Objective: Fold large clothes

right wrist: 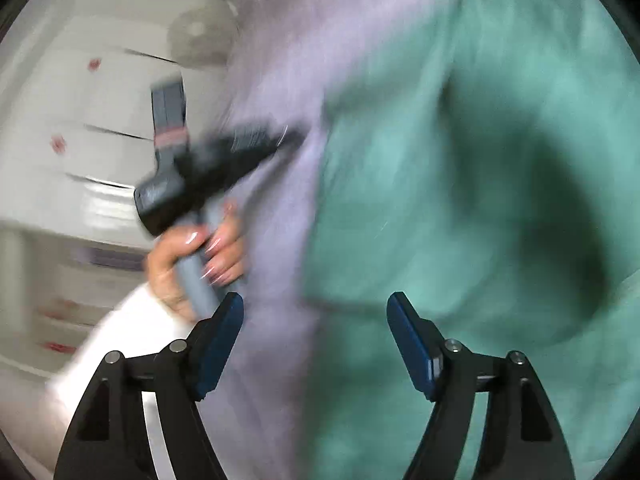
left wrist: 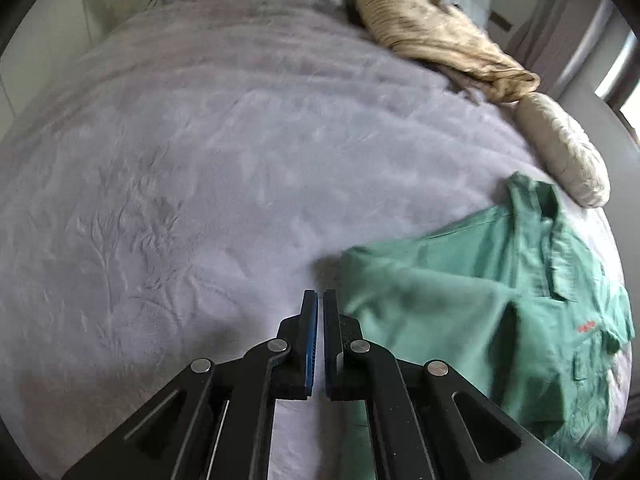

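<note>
A green button shirt (left wrist: 492, 300) lies rumpled on the lavender bedspread (left wrist: 200, 160) at the right, its collar toward the far side. My left gripper (left wrist: 320, 298) is shut and empty, hovering above the bed just left of the shirt's near edge. In the blurred right wrist view the same shirt (right wrist: 480, 200) fills the right half. My right gripper (right wrist: 315, 304) is open and empty above the shirt's left edge. The person's hand holding the left gripper (right wrist: 224, 156) shows at the left there.
A tan striped garment (left wrist: 436, 36) lies bunched at the far right of the bed. A pale rolled bundle (left wrist: 564, 152) lies beyond the shirt's collar. White drawers (right wrist: 80, 140) stand beside the bed.
</note>
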Demonstrator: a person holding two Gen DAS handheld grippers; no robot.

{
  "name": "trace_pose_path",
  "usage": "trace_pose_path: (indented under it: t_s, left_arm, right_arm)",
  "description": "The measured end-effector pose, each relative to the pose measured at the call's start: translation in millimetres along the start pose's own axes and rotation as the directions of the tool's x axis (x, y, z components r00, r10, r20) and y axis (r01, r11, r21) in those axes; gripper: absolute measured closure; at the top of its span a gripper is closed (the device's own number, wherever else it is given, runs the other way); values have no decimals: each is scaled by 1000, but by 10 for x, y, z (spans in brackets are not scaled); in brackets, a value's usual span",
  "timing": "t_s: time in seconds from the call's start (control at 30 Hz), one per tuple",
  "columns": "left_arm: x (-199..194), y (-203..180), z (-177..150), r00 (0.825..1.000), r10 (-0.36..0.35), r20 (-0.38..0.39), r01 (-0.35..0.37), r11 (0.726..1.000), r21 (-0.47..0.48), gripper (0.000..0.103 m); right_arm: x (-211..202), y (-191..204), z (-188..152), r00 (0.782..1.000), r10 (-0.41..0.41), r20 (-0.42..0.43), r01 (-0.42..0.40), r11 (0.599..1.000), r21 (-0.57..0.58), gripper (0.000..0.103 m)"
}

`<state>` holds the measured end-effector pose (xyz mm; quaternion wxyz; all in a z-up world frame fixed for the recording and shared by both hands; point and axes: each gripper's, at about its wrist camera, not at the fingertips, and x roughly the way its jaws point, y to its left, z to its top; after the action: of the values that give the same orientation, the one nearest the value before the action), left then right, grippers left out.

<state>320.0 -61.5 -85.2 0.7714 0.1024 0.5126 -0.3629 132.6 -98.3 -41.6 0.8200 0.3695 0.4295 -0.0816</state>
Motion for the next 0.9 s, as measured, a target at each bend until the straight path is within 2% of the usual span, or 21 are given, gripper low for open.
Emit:
trace_pose_path:
  t_s: [0.03,0.07,0.1,0.13,0.17,0.2,0.23,0.27,0.3,0.33,0.37,0.4,0.47,0.53,0.57,0.6,0.7,0.73,0.77,0.83,0.9]
  left_arm:
    - [-9,-70,-3,1000,-5,2,5,1000,12,101]
    - [1,-122,-18,1000,-2,-1,2,1000,24,100]
    - [50,-191,-53,1000,16,-11,-16,999,42,100]
    - [111,-252,-81,999,37,-20,-36,998,55,100]
    - [170,-301,-126,998,62,-32,-60,996,61,101]
    - [229,-307,-201,995,82,-47,-80,995,60,101]
    - [289,-304,-255,993,101,-58,-98,993,58,100]
    - [351,-298,-300,990,126,-62,-122,991,56,100]
    - [400,-302,-338,989,140,-55,-137,989,55,100]
    - [416,-286,-367,988,152,-41,-150,987,55,100]
    - [427,-271,-387,986,162,-32,-160,986,56,100]
    - [436,-253,-396,986,166,-32,-164,985,58,100]
    - [443,-246,-384,985,170,-35,-168,984,62,100]
    - [438,-252,-368,983,177,-43,-174,983,60,100]
    - [438,-257,-359,983,178,-46,-175,983,58,100]
    - [454,-257,-331,983,179,-49,-176,983,56,100]
    - [441,-247,-294,982,178,-57,-175,984,44,100]
    - [401,-244,-270,982,177,-58,-175,984,37,100]
    - [371,-235,-231,983,175,-52,-174,984,28,100]
    - [276,-199,-131,985,171,-24,-171,985,9,100]
    - [227,-155,-4,987,160,-10,-160,987,1,89]
  right_arm:
    - [-69,30,80,989,-132,61,136,988,-70,25]
    - [-50,64,126,963,-250,99,262,955,-136,25]
    - [95,80,188,911,-394,122,412,882,-228,25]
    - [320,147,297,861,-490,133,506,807,-303,25]
    - [407,109,238,830,-540,141,552,757,-349,25]
    - [513,57,232,780,-607,153,608,676,-416,25]
    - [578,-51,136,738,-654,168,641,599,-480,35]
    - [257,-227,-81,743,-646,178,631,585,-510,68]
    - [82,-322,-194,761,-623,181,611,594,-523,87]
    - [-21,-320,-172,763,-614,202,619,602,-504,94]
    - [-249,-318,-166,784,-577,228,609,647,-459,95]
    - [-520,-436,-95,838,-489,242,546,758,-356,95]
    - [-877,-798,5,867,-428,255,466,878,-111,95]
    - [-1115,-1317,23,903,-352,246,326,935,139,95]
    - [-1204,-1618,3,925,-297,237,229,933,277,94]
    - [-1293,-1961,-80,942,-245,230,125,891,436,94]
    - [-1501,-2456,-408,949,-153,276,-68,753,654,88]
    - [-1563,-2491,-469,948,-143,285,-92,734,672,75]
    - [-1632,-2480,-522,948,-127,292,-109,734,671,44]
    - [-1692,-2438,-482,943,-108,313,-123,764,633,15]
    - [-1696,-2319,-395,945,-57,322,-144,811,566,15]
